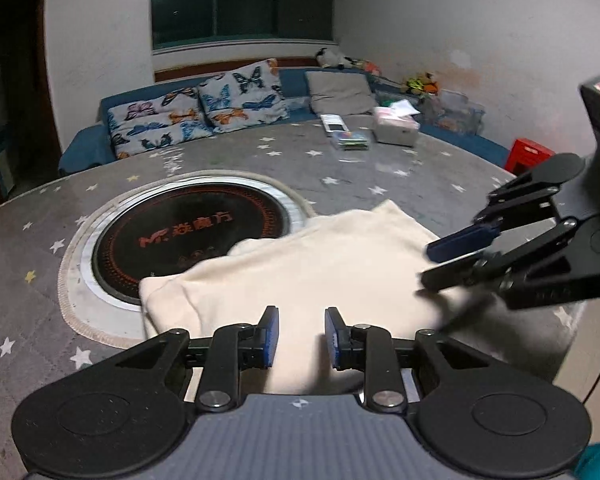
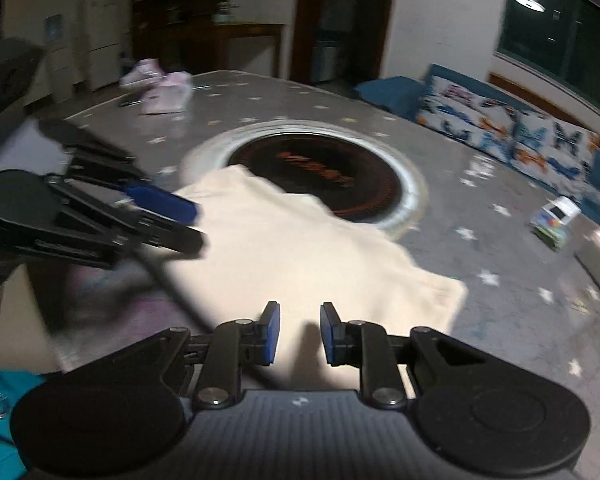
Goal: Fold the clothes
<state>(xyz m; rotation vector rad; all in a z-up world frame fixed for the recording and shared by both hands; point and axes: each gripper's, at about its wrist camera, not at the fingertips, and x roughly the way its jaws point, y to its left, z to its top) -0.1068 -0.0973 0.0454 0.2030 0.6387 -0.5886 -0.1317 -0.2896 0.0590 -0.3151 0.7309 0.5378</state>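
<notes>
Loosely, both grippers' fingers (image 1: pixel 338 338) unclenched above cream garment (image 1: pixel 300 264), table edge (image 1: pixel 572 320) near.

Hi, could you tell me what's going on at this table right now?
A person is folding clothes with handheld tongs, one in each hand. A cream garment lies folded on the star-patterned tablecloth, its far edge overlapping the round black cooktop set in the table. The left tongs and right tongs both hover over the garment's near edge with a gap between their blue pads; neither visibly pinches any cloth.
</notes>
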